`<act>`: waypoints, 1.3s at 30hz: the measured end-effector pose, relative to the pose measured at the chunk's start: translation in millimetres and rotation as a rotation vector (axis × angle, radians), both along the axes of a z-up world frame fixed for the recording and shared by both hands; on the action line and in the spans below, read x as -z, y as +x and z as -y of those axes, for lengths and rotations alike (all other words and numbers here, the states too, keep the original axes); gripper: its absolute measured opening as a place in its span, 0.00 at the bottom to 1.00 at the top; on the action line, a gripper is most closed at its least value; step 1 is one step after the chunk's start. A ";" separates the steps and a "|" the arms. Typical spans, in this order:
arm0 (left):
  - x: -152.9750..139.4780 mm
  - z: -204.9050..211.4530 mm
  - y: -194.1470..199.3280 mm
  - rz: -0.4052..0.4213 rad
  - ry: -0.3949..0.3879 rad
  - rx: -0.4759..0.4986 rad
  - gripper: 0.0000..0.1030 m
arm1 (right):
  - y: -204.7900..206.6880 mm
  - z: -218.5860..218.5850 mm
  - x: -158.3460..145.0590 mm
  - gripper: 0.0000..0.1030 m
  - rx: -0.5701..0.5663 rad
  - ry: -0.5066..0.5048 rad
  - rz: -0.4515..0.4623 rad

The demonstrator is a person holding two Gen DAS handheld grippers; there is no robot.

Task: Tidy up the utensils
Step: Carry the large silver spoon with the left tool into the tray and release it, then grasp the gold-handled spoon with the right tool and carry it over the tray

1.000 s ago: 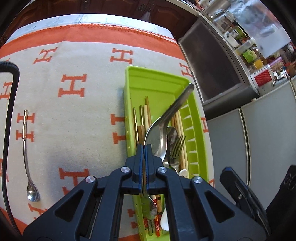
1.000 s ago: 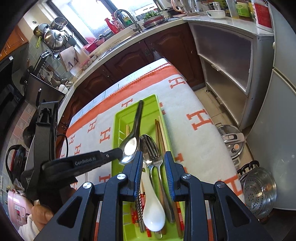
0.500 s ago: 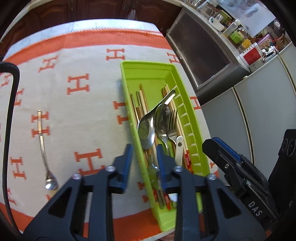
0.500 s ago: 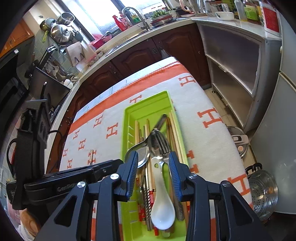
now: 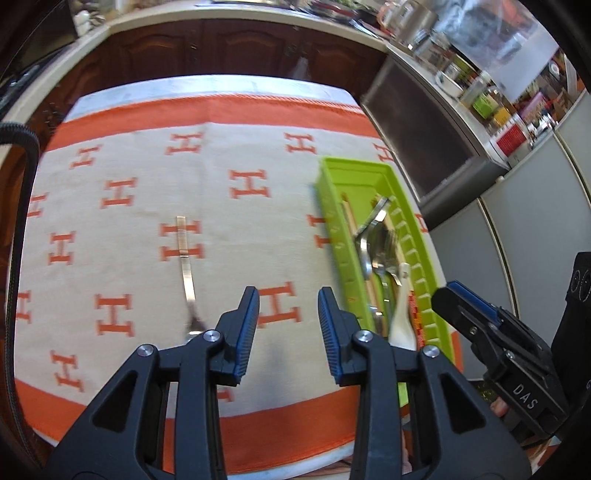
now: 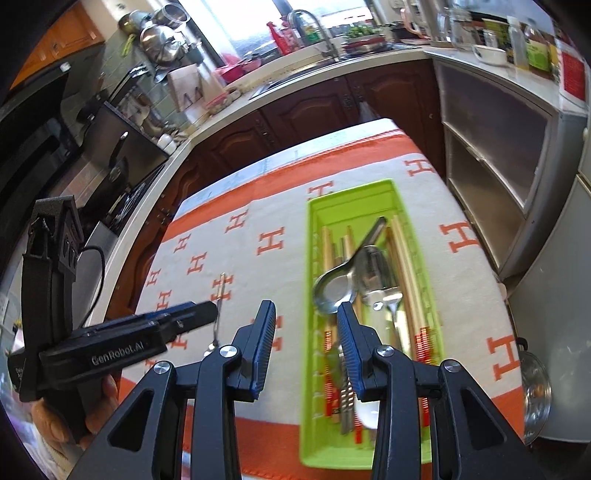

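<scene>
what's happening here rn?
A person with two handheld grippers is sorting cutlery into a green tray. Both the left gripper and right gripper are open and empty. A large spoon lies in the tray with forks and chopsticks. One long thin spoon is not yet in the tray, lying on the cloth.

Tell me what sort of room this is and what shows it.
A home kitchen, most likely: a sink with a tall faucet under the window, steel pots hanging by the wall, dark wood cabinets under the counter, and a green utensil tray on the table.
</scene>
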State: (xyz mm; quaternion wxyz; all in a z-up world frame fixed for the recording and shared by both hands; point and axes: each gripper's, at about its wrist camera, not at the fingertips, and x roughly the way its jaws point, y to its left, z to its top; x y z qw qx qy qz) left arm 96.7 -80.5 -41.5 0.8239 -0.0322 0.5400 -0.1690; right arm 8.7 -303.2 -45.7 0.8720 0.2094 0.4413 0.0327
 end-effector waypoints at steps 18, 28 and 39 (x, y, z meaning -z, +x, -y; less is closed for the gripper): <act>15.5 -135.6 4.9 0.097 0.166 -0.241 0.29 | 69.8 -143.5 17.1 0.34 -0.281 -0.069 -0.081; 49.2 -162.0 20.6 0.026 0.164 -0.280 0.29 | 122.6 -212.6 86.1 0.31 -0.356 -0.211 -0.164; 65.2 -165.0 28.8 -0.005 0.155 -0.275 0.29 | 132.7 -234.3 108.1 0.05 -0.337 -0.350 -0.188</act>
